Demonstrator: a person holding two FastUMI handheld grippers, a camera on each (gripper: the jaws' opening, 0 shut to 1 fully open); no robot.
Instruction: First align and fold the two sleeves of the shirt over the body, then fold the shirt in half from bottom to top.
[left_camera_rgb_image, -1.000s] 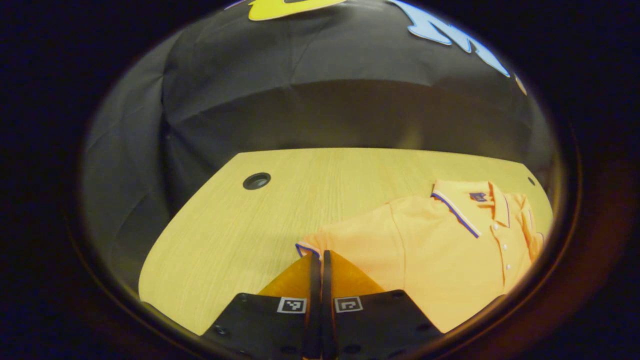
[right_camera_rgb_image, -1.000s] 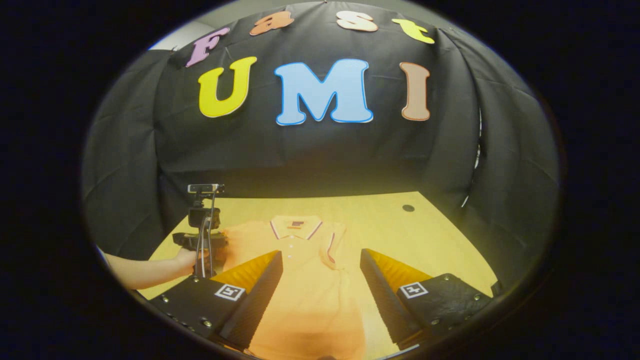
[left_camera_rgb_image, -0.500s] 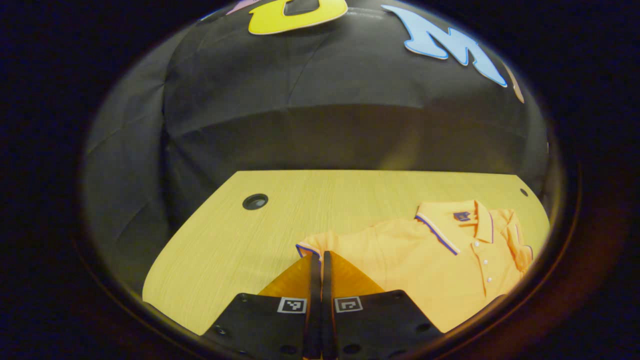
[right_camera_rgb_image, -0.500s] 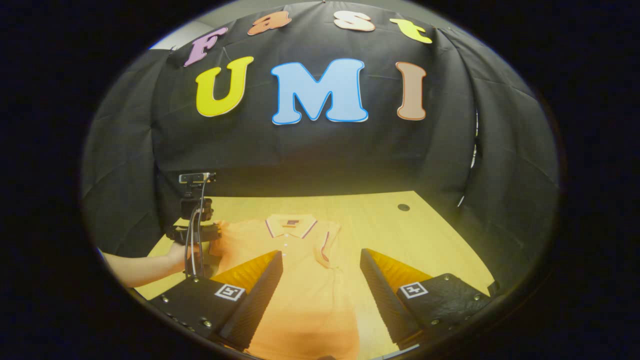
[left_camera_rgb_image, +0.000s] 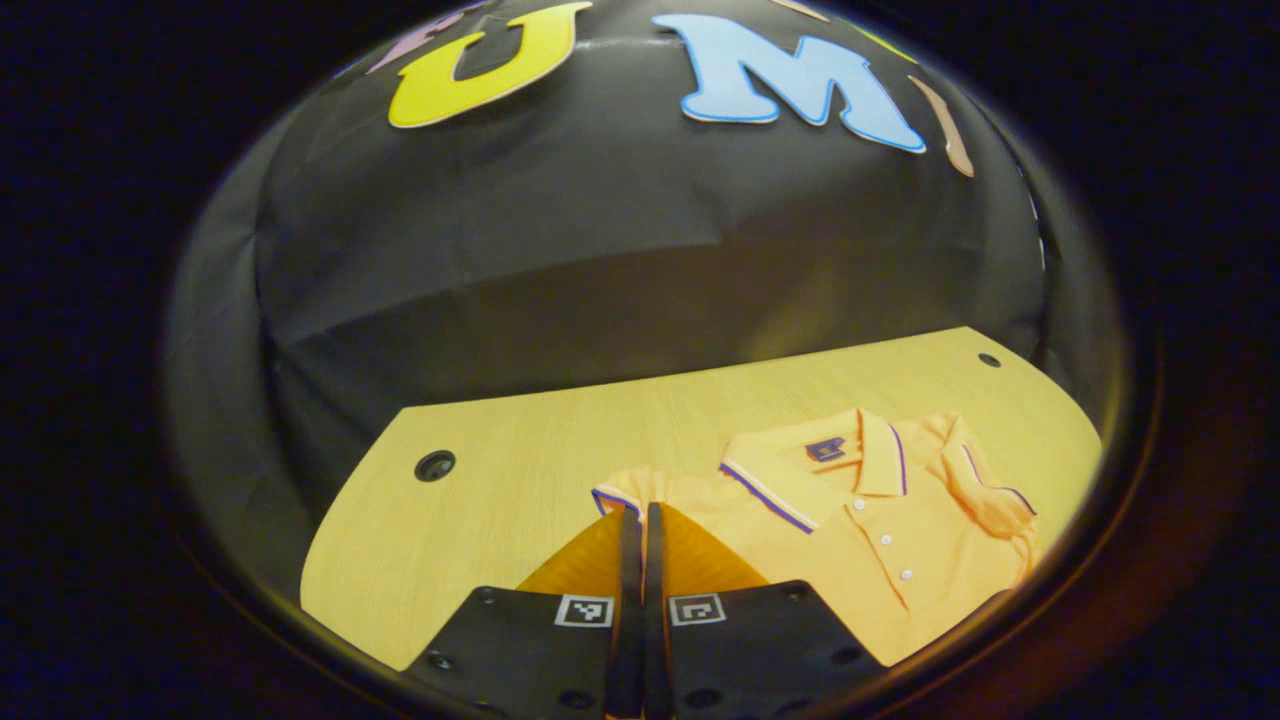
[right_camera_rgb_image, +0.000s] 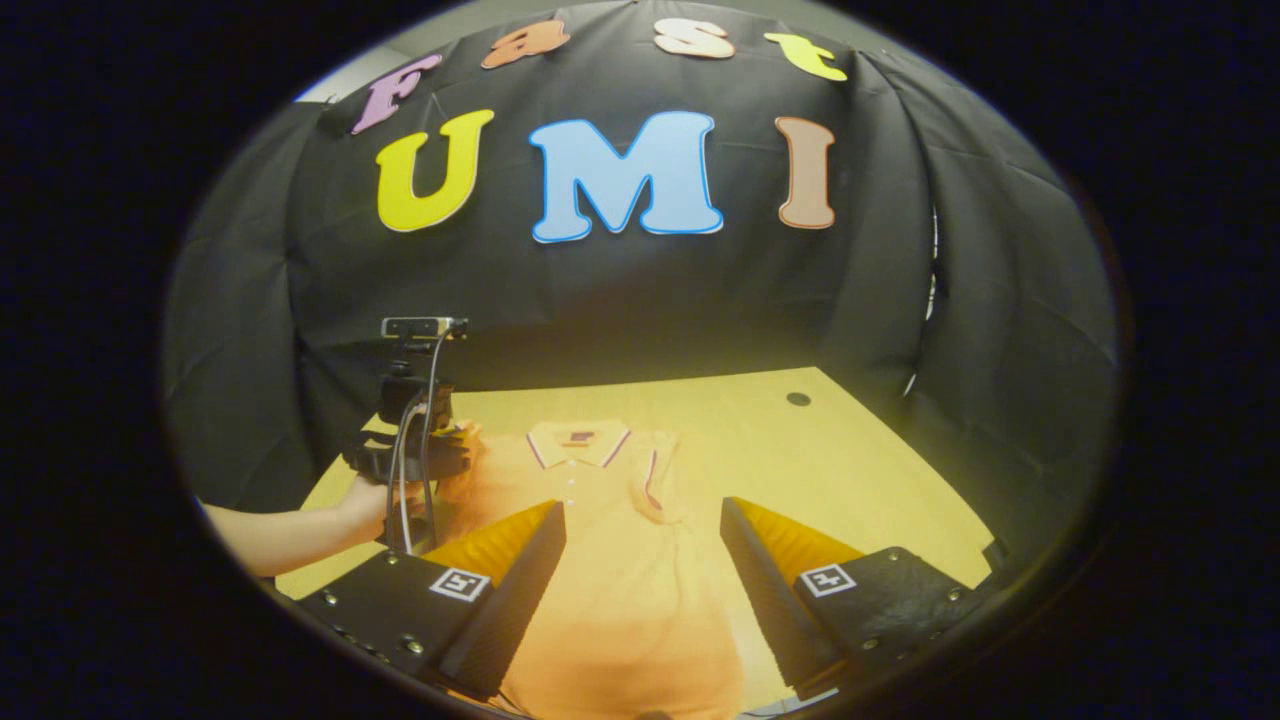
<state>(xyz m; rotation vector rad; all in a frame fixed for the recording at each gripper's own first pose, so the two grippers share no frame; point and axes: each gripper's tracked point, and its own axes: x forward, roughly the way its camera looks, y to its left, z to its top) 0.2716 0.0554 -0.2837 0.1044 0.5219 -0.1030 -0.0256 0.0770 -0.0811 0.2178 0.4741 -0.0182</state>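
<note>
An orange polo shirt (left_camera_rgb_image: 850, 530) with a blue-trimmed collar lies face up on the wooden table (left_camera_rgb_image: 480, 520). My left gripper (left_camera_rgb_image: 640, 512) is shut on the cuff of one sleeve (left_camera_rgb_image: 612, 497), lifted a little off the table. The other sleeve (left_camera_rgb_image: 985, 490) lies folded over the body. In the right gripper view the shirt (right_camera_rgb_image: 610, 570) stretches away between my open right gripper's (right_camera_rgb_image: 640, 525) fingers, which hover over its lower part. The left gripper (right_camera_rgb_image: 415, 455), held by a hand (right_camera_rgb_image: 365, 500), pinches the sleeve at the shirt's left shoulder.
The table (right_camera_rgb_image: 860, 470) has a round cable hole (left_camera_rgb_image: 435, 465) near its back left corner and another hole (right_camera_rgb_image: 798, 399) at the back right. The black booth wall stands close behind the table. Bare wood lies on both sides of the shirt.
My left gripper has risen and swung toward the shirt's body with the sleeve cuff still pinched. The right gripper has stayed open and almost still.
</note>
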